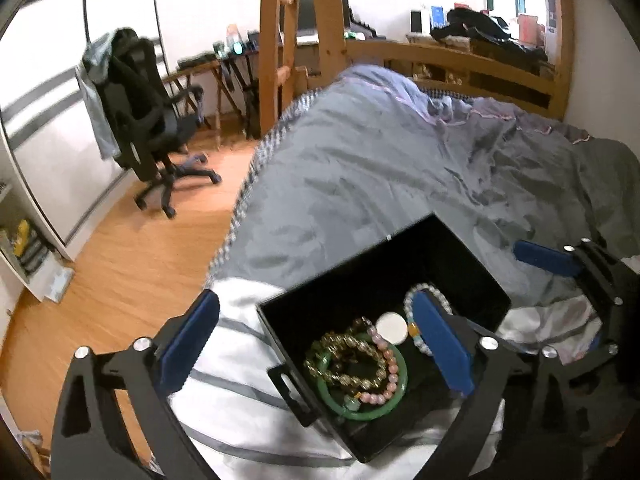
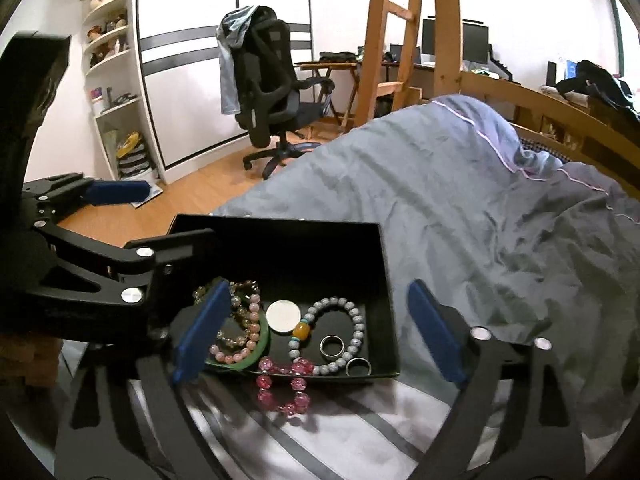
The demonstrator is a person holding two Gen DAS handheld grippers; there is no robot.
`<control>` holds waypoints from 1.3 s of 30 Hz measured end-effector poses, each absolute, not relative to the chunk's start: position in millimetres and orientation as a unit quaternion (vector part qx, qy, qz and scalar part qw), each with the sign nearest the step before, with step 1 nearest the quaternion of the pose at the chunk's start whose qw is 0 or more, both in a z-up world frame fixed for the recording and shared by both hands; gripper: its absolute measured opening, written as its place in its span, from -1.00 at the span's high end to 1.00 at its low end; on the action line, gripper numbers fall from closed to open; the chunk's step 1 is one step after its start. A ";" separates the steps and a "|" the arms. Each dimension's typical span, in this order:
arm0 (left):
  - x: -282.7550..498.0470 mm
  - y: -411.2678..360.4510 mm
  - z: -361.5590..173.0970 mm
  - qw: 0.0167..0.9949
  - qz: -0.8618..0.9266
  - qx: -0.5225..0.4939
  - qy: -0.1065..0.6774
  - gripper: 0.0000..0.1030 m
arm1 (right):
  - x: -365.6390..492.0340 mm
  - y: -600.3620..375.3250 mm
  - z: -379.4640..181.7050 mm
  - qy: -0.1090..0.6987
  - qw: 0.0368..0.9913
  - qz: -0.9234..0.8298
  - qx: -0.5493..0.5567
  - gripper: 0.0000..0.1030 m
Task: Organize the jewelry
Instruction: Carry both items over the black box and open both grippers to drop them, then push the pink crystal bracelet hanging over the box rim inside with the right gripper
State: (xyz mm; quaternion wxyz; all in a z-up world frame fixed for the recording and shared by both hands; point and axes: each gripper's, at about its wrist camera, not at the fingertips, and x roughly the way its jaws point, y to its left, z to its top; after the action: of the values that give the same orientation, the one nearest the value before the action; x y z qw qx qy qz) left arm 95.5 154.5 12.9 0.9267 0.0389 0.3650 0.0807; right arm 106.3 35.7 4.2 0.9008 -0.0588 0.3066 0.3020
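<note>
Inspecting the black box (image 2: 384,264) on the bed: it sits on a white striped cloth (image 1: 224,384) beside the grey duvet (image 2: 460,208). Inside lie a green bangle (image 1: 396,396), a pink bead bracelet (image 1: 390,364), amber beads (image 1: 344,356), a grey bead bracelet (image 2: 352,320), a white disc (image 2: 283,317) and two rings (image 2: 332,346). A pink crystal bracelet (image 2: 294,384) hangs over the near wall onto the cloth. My left gripper (image 1: 316,344) and right gripper (image 2: 316,332) both stand spread wide, clamping nothing.

Glossy black box (image 2: 384,280), rumpled cloth quilt (image 2: 480,208)
</note>
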 end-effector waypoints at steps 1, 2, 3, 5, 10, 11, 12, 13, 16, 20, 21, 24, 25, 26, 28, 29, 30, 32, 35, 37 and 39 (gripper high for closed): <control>95.2 153.3 14.0 0.928 0.083 0.044 0.361 -0.88 | 105.8 33.4 5.8 0.308 0.901 0.301 -0.058 -0.76; 94.7 152.0 15.0 0.929 0.082 0.046 0.358 -0.88 | 104.5 32.1 7.0 0.308 0.901 0.300 -0.059 -0.76; 94.7 151.5 15.4 0.930 0.082 0.047 0.356 -0.88 | 103.0 30.8 8.3 0.307 0.901 0.300 -0.061 -0.76; 94.4 149.6 16.4 0.930 0.083 0.054 0.354 -0.88 | 97.9 26.7 10.7 0.305 0.901 0.300 -0.066 -0.76; 92.5 147.3 18.5 0.933 0.077 0.057 0.347 -0.88 | 87.1 16.5 13.5 0.308 0.899 0.306 -0.059 -0.77; 92.1 146.5 18.4 0.933 0.071 0.056 0.348 -0.88 | 84.8 14.0 13.1 0.310 0.898 0.308 -0.056 -0.77; 91.8 145.1 17.6 0.933 0.061 0.055 0.351 -0.88 | 82.9 11.6 12.2 0.313 0.896 0.310 -0.052 -0.77; 91.3 143.2 15.8 0.932 0.054 0.056 0.355 -0.88 | 81.1 8.8 11.1 0.315 0.895 0.314 -0.045 -0.77; 90.5 138.3 9.1 0.925 0.044 0.064 0.371 -0.88 | 77.7 4.0 6.1 0.329 0.887 0.323 -0.034 -0.76; 91.0 136.9 -0.4 0.914 0.025 0.059 0.401 -0.89 | 75.1 6.7 -6.2 0.352 0.874 0.331 -0.042 -0.55; 91.5 137.5 -1.6 0.912 0.025 0.059 0.406 -0.88 | 75.7 7.3 -8.9 0.357 0.873 0.331 -0.042 -0.45; 91.5 140.1 -3.5 0.909 0.027 0.053 0.412 -0.88 | 79.6 8.0 -18.5 0.373 0.862 0.341 -0.032 -0.34; 91.3 141.4 -3.9 0.909 0.024 0.048 0.414 -0.88 | 81.4 8.8 -21.9 0.376 0.860 0.343 -0.029 -0.30; 91.3 142.5 -4.4 0.908 0.021 0.044 0.416 -0.88 | 82.5 9.7 -24.4 0.378 0.859 0.345 -0.027 -0.23; 91.6 142.8 -6.4 0.907 0.015 0.040 0.420 -0.88 | 85.8 12.3 -31.0 0.388 0.852 0.350 -0.027 -0.14; 92.3 142.1 -7.4 0.905 0.015 0.041 0.422 -0.88 | 87.1 12.9 -33.6 0.391 0.850 0.351 -0.027 -0.01; 92.9 141.4 -8.3 0.904 0.014 0.043 0.424 -0.88 | 88.3 13.6 -36.3 0.394 0.849 0.352 -0.026 0.16; 93.0 139.6 -9.5 0.904 0.010 0.045 0.425 -0.88 | 90.8 14.7 -42.2 0.401 0.844 0.356 -0.021 0.39; 93.9 137.9 -10.4 0.903 0.012 0.049 0.427 -0.88 | 92.5 16.6 -46.2 0.401 0.842 0.359 -0.023 0.64; 94.9 137.8 -11.0 0.902 0.014 0.050 0.430 -0.88 | 91.5 16.4 -45.1 0.396 0.845 0.359 -0.024 0.77; 95.3 137.6 -10.8 0.902 0.013 0.049 0.429 -0.88 | 90.1 16.3 -42.4 0.391 0.845 0.364 -0.025 0.83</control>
State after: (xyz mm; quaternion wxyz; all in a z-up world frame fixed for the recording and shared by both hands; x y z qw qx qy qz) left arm 95.3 137.6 -10.8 0.9020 0.0491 0.4288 0.0128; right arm 90.1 16.3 -42.4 0.8452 -0.0247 0.3909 0.3637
